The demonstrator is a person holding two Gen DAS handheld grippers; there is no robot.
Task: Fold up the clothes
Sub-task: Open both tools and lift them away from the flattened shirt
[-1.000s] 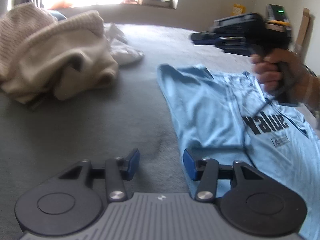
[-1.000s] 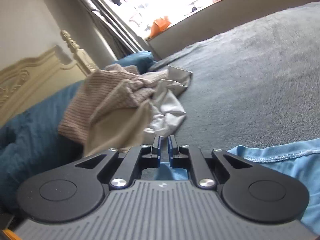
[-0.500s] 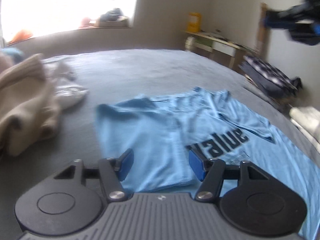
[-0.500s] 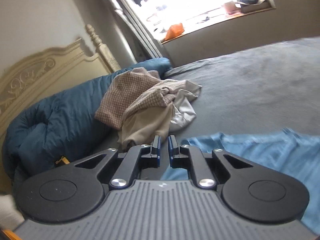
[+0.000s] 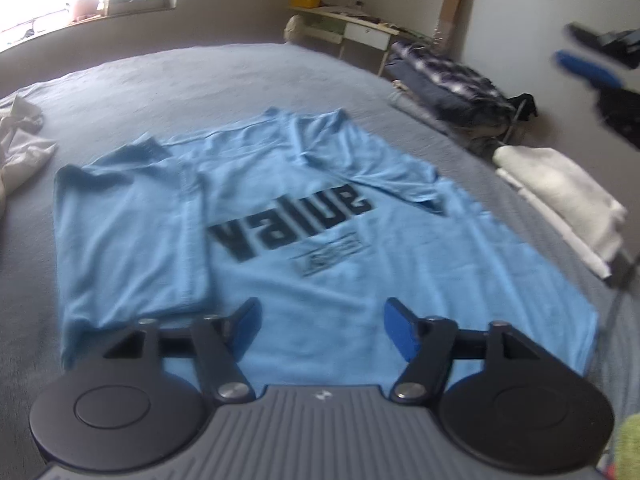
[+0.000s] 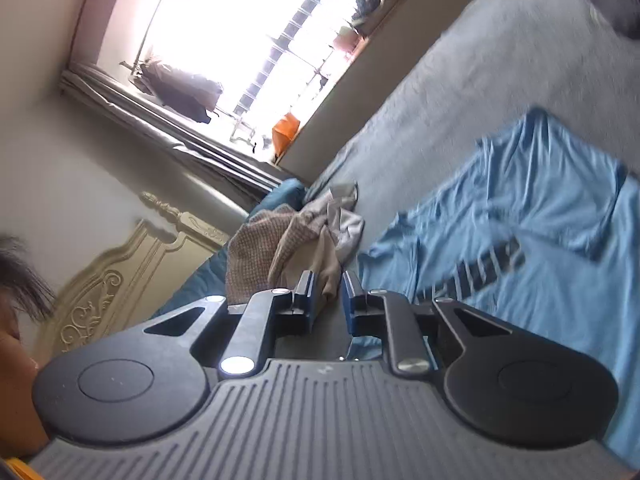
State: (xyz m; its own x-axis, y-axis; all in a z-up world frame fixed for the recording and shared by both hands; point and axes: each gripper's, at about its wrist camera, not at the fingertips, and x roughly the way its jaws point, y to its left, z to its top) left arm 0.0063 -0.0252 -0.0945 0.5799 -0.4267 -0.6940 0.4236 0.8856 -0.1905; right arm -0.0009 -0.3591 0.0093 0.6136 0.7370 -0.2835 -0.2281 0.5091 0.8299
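On the grey bed, the blue shirt lies mid-bed, one side folded in; both empty claws, left claw and right claw, are opening, and a one-layer pinch could drag that fold loose.

We swing left gripper from beige clothes pile toward light blue T-shirt, now whole in left wrist view with folded-over left side; jaws opening, wider than before, nothing between. Right gripper, earlier pinched shut, rolls sideways, jaws opening slightly, empty; in left wrist view it sits blurred at upper right edge.
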